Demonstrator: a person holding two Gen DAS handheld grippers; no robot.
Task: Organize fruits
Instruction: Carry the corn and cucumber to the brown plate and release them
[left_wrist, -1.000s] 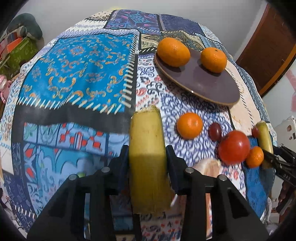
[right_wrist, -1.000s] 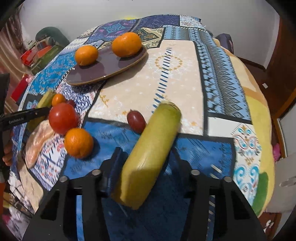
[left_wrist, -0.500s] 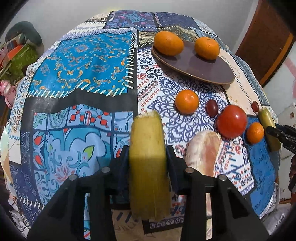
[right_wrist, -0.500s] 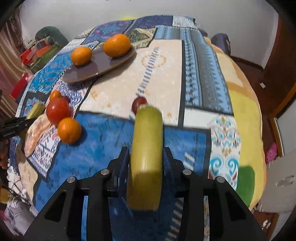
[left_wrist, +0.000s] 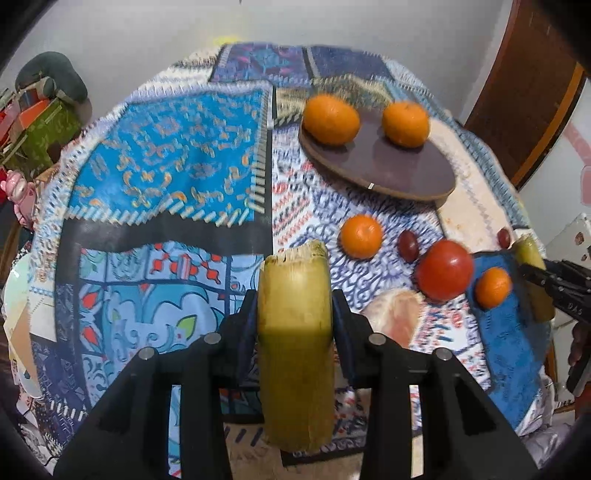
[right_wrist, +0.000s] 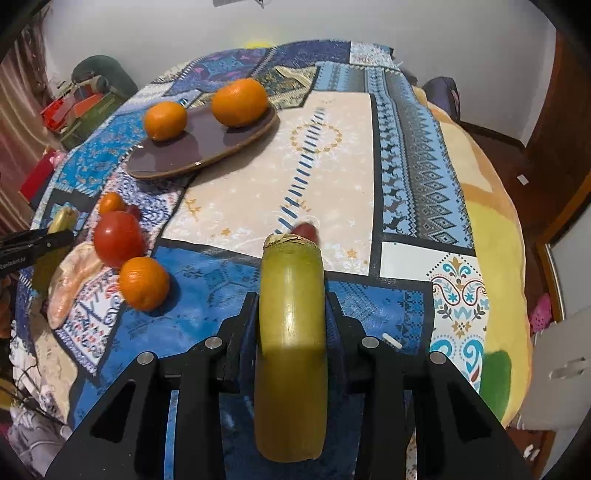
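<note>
My left gripper (left_wrist: 295, 310) is shut on a yellow-green sugarcane piece (left_wrist: 295, 332), held above the patterned cloth. My right gripper (right_wrist: 291, 314) is shut on a second sugarcane piece (right_wrist: 291, 339), also held above the cloth. A brown oval plate (left_wrist: 399, 173) holds two oranges (left_wrist: 330, 118) (left_wrist: 405, 123); the plate also shows in the right wrist view (right_wrist: 199, 147). On the cloth lie a tomato (left_wrist: 445, 269), two small oranges (left_wrist: 361, 236) (left_wrist: 493, 287), dark red grapes (left_wrist: 408, 245) and a peeled pomelo segment (left_wrist: 393, 317). In the left wrist view the right gripper (left_wrist: 554, 286) shows at the right edge.
The round table (right_wrist: 332, 177) is covered with a patchwork cloth that drops off at the edges. A brown door (left_wrist: 524, 85) stands at the right. Boxes and clutter (left_wrist: 33, 125) lie beyond the left edge. A white chair (right_wrist: 561, 373) stands low at the right.
Both grippers keep their sugarcane pieces. The right one has straightened its piece, which now hides most of a grape. The left view has shifted, with the plate and fruits looking closer.
</note>
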